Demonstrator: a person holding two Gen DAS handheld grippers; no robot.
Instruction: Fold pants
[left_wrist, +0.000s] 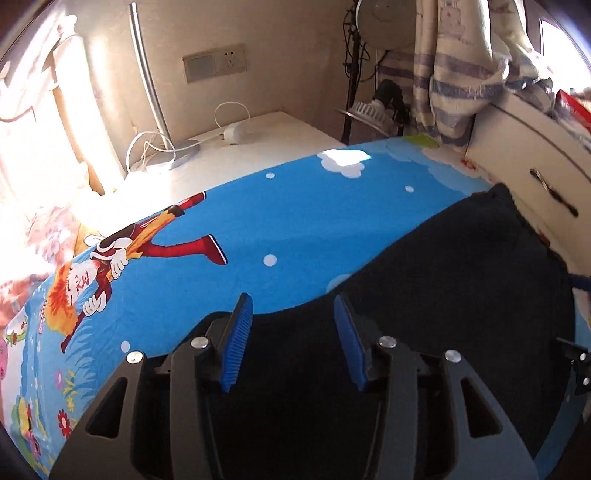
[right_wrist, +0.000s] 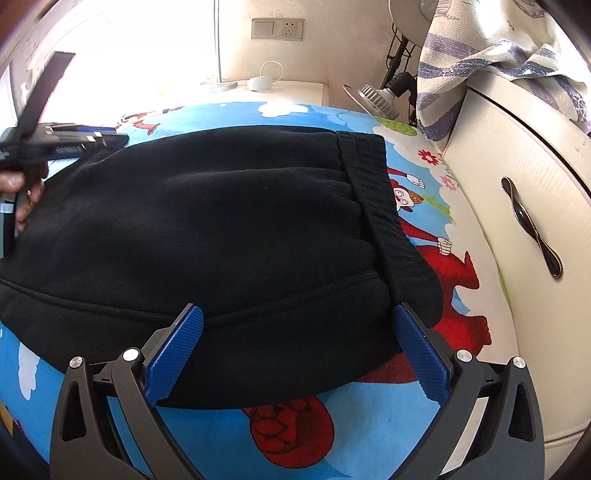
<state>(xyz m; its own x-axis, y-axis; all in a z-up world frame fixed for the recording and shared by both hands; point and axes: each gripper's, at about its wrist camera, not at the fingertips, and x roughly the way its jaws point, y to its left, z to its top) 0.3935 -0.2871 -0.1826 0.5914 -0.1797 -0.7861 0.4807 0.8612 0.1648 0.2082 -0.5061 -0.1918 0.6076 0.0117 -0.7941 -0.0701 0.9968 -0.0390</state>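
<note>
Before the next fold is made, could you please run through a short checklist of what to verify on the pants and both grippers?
1. Pants lie flat on the bedsheet: ok.
2. Waistband lies straight at the cabinet side: ok.
3. Left gripper open, nothing between its pads: ok.
4. Right gripper open, straddling the near edge, not clamped: ok.
5. Layers underneath aligned: cannot tell.

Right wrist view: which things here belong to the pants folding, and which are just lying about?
Part of the job:
- black pants, folded on the cartoon bedsheet
- right gripper, jaws open
- left gripper, jaws open

Just lying about:
- striped towel
- white drawer unit
- white charger
- wall socket
</note>
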